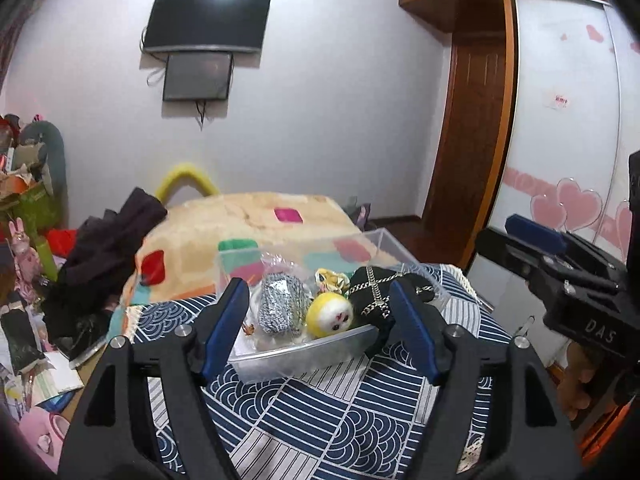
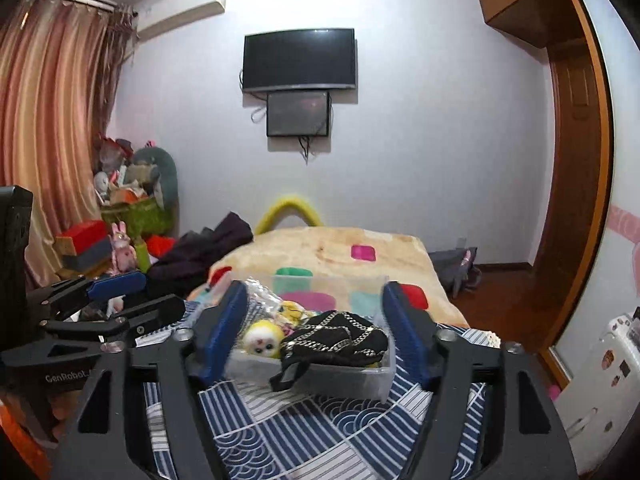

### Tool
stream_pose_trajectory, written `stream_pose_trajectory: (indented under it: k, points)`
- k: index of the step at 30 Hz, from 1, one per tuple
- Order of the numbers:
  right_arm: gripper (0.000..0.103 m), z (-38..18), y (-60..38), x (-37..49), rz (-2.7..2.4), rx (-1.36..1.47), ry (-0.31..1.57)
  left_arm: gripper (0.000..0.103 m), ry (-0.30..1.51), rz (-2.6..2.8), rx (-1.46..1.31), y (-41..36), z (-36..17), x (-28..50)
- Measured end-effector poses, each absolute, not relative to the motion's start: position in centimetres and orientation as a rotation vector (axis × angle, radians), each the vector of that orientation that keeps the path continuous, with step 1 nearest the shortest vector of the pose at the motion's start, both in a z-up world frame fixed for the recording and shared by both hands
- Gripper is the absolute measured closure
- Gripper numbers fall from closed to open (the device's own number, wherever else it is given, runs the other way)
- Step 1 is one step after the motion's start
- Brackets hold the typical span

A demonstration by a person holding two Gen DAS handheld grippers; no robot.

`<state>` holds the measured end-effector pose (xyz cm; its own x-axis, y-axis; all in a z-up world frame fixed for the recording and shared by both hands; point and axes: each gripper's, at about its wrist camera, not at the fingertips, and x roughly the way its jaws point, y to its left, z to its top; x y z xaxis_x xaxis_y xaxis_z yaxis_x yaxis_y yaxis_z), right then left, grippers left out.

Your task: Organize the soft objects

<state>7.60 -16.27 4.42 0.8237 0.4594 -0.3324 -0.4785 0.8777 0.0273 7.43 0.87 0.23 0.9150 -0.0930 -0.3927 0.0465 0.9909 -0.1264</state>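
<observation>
A clear plastic bin point(image 1: 304, 354) point(image 2: 344, 380) stands on the blue-and-white patterned cloth point(image 1: 340, 416) point(image 2: 304, 420). It holds a yellow plush face toy point(image 1: 330, 316) point(image 2: 260, 339), a grey knitted item in a plastic bag point(image 1: 280, 306), a yellow-white small item point(image 1: 332, 280) point(image 2: 294, 312) and a black pouch with silver chain point(image 1: 372, 294) point(image 2: 336, 338) whose strap hangs over the bin's front wall. My left gripper point(image 1: 320, 324) is open and empty, just in front of the bin. My right gripper point(image 2: 312, 328) is open and empty, also facing the bin; it shows in the left wrist view point(image 1: 532, 240).
A bed with a beige patchwork blanket point(image 1: 248, 220) point(image 2: 332, 248) lies behind the bin. Dark clothes point(image 1: 108, 248) point(image 2: 208, 248) are heaped at its left. Toys and boxes point(image 2: 128, 200) are piled by the curtain. A wardrobe point(image 1: 560, 120) and wooden door point(image 2: 572, 160) stand at right.
</observation>
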Motion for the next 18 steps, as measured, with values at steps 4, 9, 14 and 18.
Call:
stream_pose_trajectory:
  k: [4,9,14,18]
  points:
    - [0.023,4.5,-16.3,6.7,0.496,-0.058,0.313,0.017,0.362,-0.062,-0.103,0.6,1.0,5.6]
    - [0.017,4.7,-16.6,5.8,0.495,-0.049,0.291,0.007,0.312,-0.051,-0.089,0.2,1.8,3.8]
    - [0.013,4.6,-16.7,5.5,0.491,-0.033,0.287,0.006,0.302,-0.056,-0.094,0.1,2.2,3.1]
    - [0.013,4.4,-16.7,5.3,0.493,-0.029,0.287,0.005,0.296,-0.058,-0.099,0.1,2.2,2.8]
